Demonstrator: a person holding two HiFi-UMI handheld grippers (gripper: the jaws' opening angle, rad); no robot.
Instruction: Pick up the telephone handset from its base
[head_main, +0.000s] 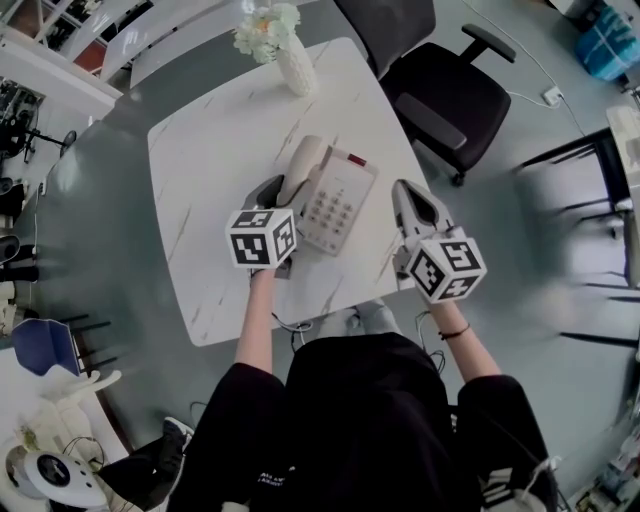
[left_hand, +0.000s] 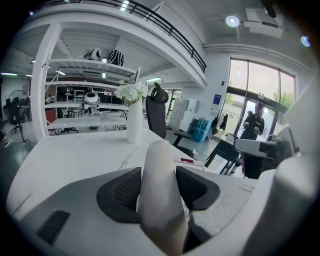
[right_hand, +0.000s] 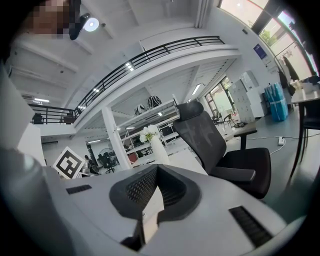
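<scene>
The left gripper (head_main: 283, 197) is being held nearest, at the 6 o'clock edge of the table (head_main: 205, 150); its pads (left_hand: 125, 190) are being pressed against both flanks of the telephone handset (head_main: 303, 165), so the near end of that handset is being clamped; in the left gripper view the pale bar is being seen rising straight out from between the jaws. The handset's long axis is being carried from 7 o'clock to 1 o'clock in the head view, in line with the gripper itself, so the coming lift is judged to be a matter of raising the near end and drawing it clear along that same line; whether the far end is already being freed from the cradle cannot be told. The base (head_main: 338, 205) is being left just at 3 o'clock of the handset, keypad up. The right gripper (head_main: 404, 190) is being kept at 3 o'clock of the base, apart from it; its fingertips are being held together on nothing, so the left hand is the one being relied upon. Farther off, at 12 o'clock, a vase of flowers (head_main: 288, 52) is being left standing.
</scene>
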